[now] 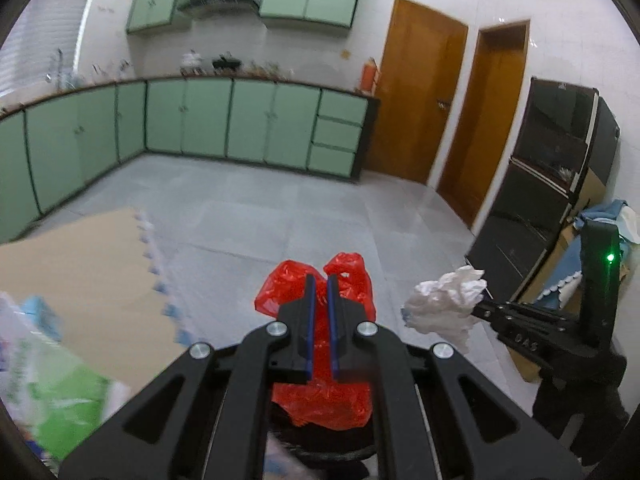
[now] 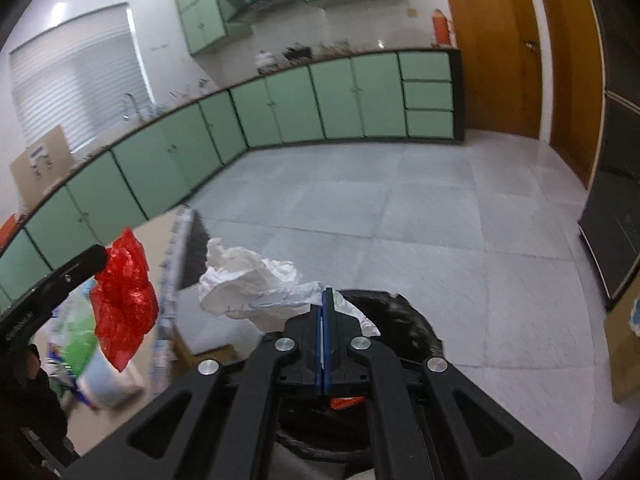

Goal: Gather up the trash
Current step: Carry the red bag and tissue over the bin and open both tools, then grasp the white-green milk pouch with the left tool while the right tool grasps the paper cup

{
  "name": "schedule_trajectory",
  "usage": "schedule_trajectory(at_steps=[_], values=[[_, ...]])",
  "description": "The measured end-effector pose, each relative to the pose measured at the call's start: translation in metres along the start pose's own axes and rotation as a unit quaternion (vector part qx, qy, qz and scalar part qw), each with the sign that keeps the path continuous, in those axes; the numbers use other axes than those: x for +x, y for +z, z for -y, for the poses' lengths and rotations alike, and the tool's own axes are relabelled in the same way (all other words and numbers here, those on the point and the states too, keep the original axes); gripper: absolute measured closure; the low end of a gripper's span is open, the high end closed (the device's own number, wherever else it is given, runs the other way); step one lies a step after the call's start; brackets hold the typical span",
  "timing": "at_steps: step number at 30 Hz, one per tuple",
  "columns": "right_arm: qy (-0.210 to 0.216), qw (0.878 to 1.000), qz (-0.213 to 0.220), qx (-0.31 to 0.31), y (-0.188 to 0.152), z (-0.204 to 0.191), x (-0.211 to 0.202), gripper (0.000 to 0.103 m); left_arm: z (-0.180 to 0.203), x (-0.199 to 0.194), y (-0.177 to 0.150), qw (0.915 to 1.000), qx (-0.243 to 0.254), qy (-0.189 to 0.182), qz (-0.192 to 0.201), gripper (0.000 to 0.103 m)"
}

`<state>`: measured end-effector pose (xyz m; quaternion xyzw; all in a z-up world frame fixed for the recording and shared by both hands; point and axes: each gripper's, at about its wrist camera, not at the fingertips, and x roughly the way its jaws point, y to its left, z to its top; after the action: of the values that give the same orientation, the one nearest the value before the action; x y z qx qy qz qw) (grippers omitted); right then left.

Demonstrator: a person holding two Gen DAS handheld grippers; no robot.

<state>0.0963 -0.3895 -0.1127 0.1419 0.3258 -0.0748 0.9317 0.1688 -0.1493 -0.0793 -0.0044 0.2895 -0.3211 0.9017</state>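
My left gripper (image 1: 320, 280) is shut on a crumpled red plastic bag (image 1: 280, 284), which hangs in the air between and below its blue pads. My right gripper (image 2: 325, 294) is shut on a wad of crumpled white paper (image 2: 248, 280) that sticks out to the left of its tips. Each wrist view shows the other hand: the right gripper (image 1: 478, 310) with the white paper (image 1: 444, 304), and the left gripper (image 2: 102, 260) with the red bag (image 2: 124, 300). A black round bin (image 2: 404, 320) sits just below both grippers, its rim (image 1: 340, 454) partly hidden by the jaws.
A tan cardboard sheet (image 1: 80, 280) and green-and-white plastic packaging (image 1: 60, 396) lie to the left. Green cabinets (image 1: 200, 120) line the far walls, with two wooden doors (image 1: 416, 100) and a black cabinet (image 1: 540, 168) to the right. Grey tiled floor (image 1: 280, 208) stretches ahead.
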Motion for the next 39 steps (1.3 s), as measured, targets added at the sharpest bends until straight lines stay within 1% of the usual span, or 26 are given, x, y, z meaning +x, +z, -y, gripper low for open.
schedule_trajectory(at_steps=[1, 4, 5, 6, 9, 10, 11, 12, 13, 14, 16, 17, 18, 19, 20, 21, 22, 24, 26, 27, 28, 31, 34, 37, 39], values=[[-0.005, 1.000, -0.007, 0.003, 0.000, 0.008, 0.008, 0.102, 0.005, 0.015, -0.001, 0.9999, 0.001, -0.006, -0.013, 0.099], [-0.014, 0.999, -0.028, 0.014, -0.001, 0.026, 0.027, 0.102, 0.008, 0.043, -0.005, 0.9993, 0.006, -0.013, -0.036, 0.097], [-0.018, 0.999, -0.035, 0.017, 0.000, 0.031, 0.034, 0.101, 0.010, 0.056, -0.007, 0.9988, 0.008, -0.016, -0.047, 0.095], [-0.021, 0.999, -0.039, 0.016, 0.004, 0.033, 0.039, 0.098, 0.008, 0.063, -0.006, 0.9984, 0.008, -0.017, -0.054, 0.095], [-0.031, 0.998, -0.057, 0.017, 0.004, 0.041, 0.053, 0.095, 0.007, 0.081, -0.005, 0.9970, 0.009, -0.020, -0.074, 0.093], [-0.031, 0.997, -0.061, 0.020, 0.005, 0.044, 0.057, 0.093, 0.006, 0.082, -0.003, 0.9968, 0.008, -0.020, -0.076, 0.090], [-0.036, 0.997, -0.065, 0.023, 0.007, 0.045, 0.061, 0.084, 0.004, 0.085, -0.003, 0.9965, 0.004, -0.023, -0.081, 0.082], [-0.039, 0.997, -0.067, 0.025, 0.006, 0.046, 0.061, 0.076, 0.002, 0.086, -0.002, 0.9964, 0.001, -0.023, -0.081, 0.078], [-0.041, 0.996, -0.068, 0.026, 0.006, 0.048, 0.062, 0.076, 0.000, 0.085, -0.002, 0.9966, 0.000, -0.024, -0.080, 0.075], [-0.043, 0.996, -0.069, 0.028, 0.006, 0.049, 0.063, 0.076, -0.002, 0.085, 0.000, 0.9965, -0.001, -0.024, -0.080, 0.075], [-0.043, 0.996, -0.068, 0.033, 0.004, 0.049, 0.059, 0.072, -0.008, 0.079, 0.004, 0.9967, -0.001, -0.023, -0.078, 0.075], [-0.045, 0.996, -0.064, 0.036, 0.004, 0.050, 0.056, 0.065, -0.009, 0.074, 0.006, 0.9970, 0.000, -0.022, -0.074, 0.073], [-0.047, 0.996, -0.060, 0.037, 0.004, 0.049, 0.052, 0.056, -0.011, 0.067, 0.008, 0.9975, 0.001, -0.019, -0.068, 0.071], [-0.048, 0.997, -0.054, 0.038, 0.004, 0.046, 0.047, 0.052, -0.013, 0.061, 0.009, 0.9979, 0.002, -0.015, -0.062, 0.065], [-0.046, 0.997, -0.045, 0.037, 0.004, 0.042, 0.041, 0.044, -0.017, 0.050, 0.011, 0.9984, 0.004, -0.008, -0.055, 0.060], [-0.045, 0.998, -0.038, 0.035, 0.003, 0.036, 0.035, 0.036, -0.021, 0.038, 0.012, 0.9988, 0.006, -0.001, -0.048, 0.058], [-0.042, 0.998, -0.028, 0.031, 0.004, 0.029, 0.027, 0.033, -0.026, 0.024, 0.012, 0.9992, 0.008, 0.007, -0.039, 0.056], [-0.028, 0.999, -0.008, 0.026, 0.005, 0.014, 0.013, 0.020, -0.036, -0.002, 0.009, 0.9991, 0.012, 0.031, -0.025, 0.050], [-0.010, 1.000, 0.010, 0.021, 0.003, -0.002, 0.001, 0.017, -0.047, -0.032, 0.003, 0.9980, 0.015, 0.060, -0.007, 0.044], [0.002, 1.000, 0.019, 0.014, 0.002, -0.015, -0.005, 0.015, -0.055, -0.048, -0.002, 0.9967, 0.015, 0.079, 0.000, 0.043], [0.013, 1.000, 0.026, 0.006, 0.000, -0.027, -0.010, 0.014, -0.060, -0.057, -0.004, 0.9958, 0.015, 0.090, 0.004, 0.041], [0.044, 0.998, 0.040, -0.011, -0.008, -0.062, -0.020, 0.012, -0.086, -0.102, -0.024, 0.9892, 0.013, 0.146, 0.015, 0.039], [0.065, 0.996, 0.048, -0.027, -0.018, -0.095, -0.027, 0.011, -0.111, -0.135, -0.041, 0.9825, -0.002, 0.186, 0.013, 0.037], [0.082, 0.994, 0.052, -0.047, -0.032, -0.131, -0.031, 0.011, -0.133, -0.159, -0.059, 0.9770, -0.018, 0.212, 0.004, 0.035], [0.092, 0.993, 0.049, -0.057, -0.040, -0.148, -0.030, 0.011, -0.147, -0.170, -0.069, 0.9749, -0.031, 0.220, -0.006, 0.035]])
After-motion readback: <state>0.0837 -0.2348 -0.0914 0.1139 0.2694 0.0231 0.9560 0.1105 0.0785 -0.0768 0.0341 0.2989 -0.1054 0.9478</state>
